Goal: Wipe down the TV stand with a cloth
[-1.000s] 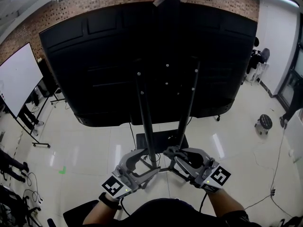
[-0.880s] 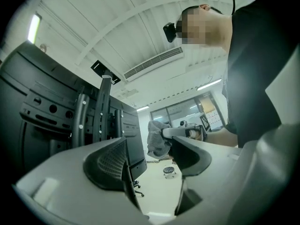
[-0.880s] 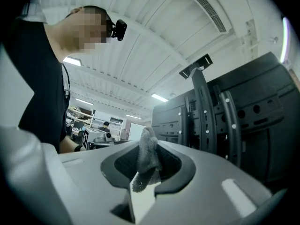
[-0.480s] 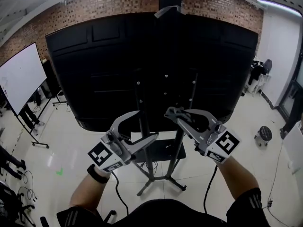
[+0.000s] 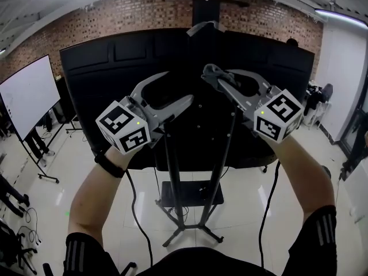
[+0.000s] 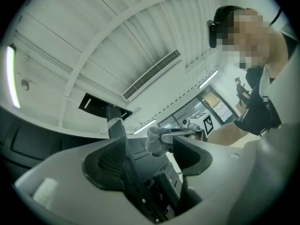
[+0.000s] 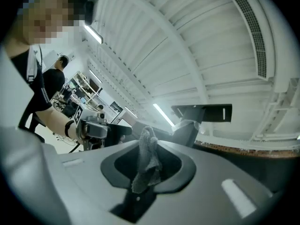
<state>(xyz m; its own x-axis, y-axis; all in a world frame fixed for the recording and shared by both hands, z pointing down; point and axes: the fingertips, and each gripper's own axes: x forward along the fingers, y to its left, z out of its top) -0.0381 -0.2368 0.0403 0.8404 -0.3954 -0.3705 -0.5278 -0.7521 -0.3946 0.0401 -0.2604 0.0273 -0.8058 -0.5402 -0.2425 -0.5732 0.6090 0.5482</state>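
Observation:
The black TV stand (image 5: 172,171) rises on two thin poles from a low shelf (image 5: 187,193) and carries a big black TV (image 5: 103,68), seen from behind. Both grippers are held high in front of the TV's upper half. My right gripper (image 5: 211,76) is shut on a small grey cloth (image 7: 146,158), which sticks up between its jaws. To its left, my left gripper (image 5: 179,87) is open, its jaws apart with nothing between them (image 6: 150,158). The left gripper view also catches the cloth (image 6: 156,142) at the right gripper's tip.
A brick wall (image 5: 144,10) runs behind the TV. A whiteboard on wheels (image 5: 26,102) stands at the left. Cables hang from both grippers to the pale tiled floor (image 5: 241,211). People stand at the far left and far right edges.
Both grippers have risen from low by the stand's base to the height of the TV's upper half. The head view has tilted up with them.

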